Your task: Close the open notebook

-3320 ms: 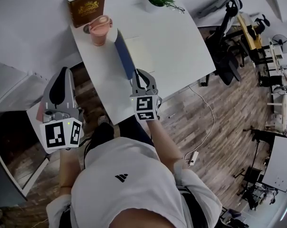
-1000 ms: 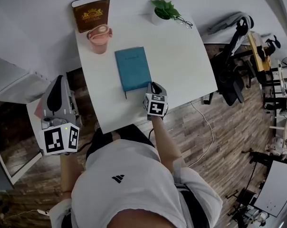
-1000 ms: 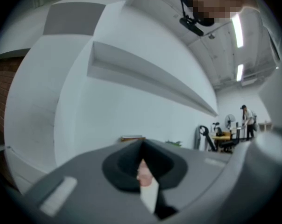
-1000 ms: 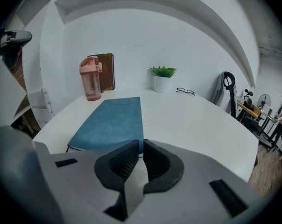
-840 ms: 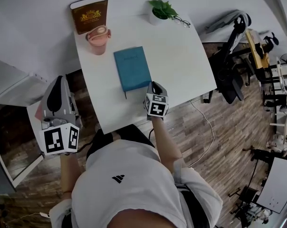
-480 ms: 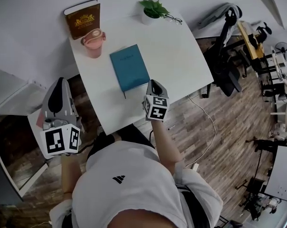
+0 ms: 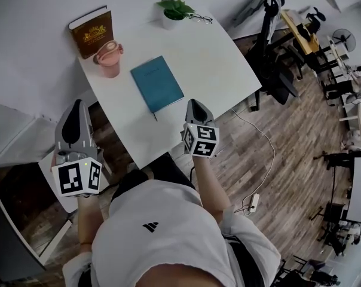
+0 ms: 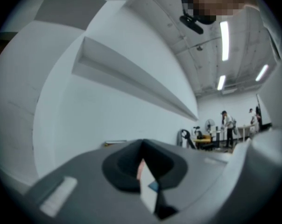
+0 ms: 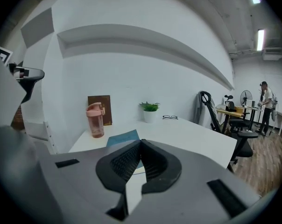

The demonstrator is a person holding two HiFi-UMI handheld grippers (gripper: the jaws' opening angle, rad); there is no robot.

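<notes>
Teal notebook (image 7: 156,83): closed | pink bottle (image 7: 108,59): lidded | white pot (image 7: 170,22): green plant (image 7: 176,6) | brown book (image 7: 92,33): gold print unreadable | left gripper (image 7: 77,104), right gripper (image 7: 192,103): jaws together, empty

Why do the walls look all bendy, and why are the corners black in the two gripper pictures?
Left gripper view: the wide-angle lens bows the wall shelf into a curve and leaves black corners. Right gripper view: same bending of its shelf, yet the table and pink bottle look sharp. Head view: the table's edges curve slightly; no glare on the blue notebook.
</notes>
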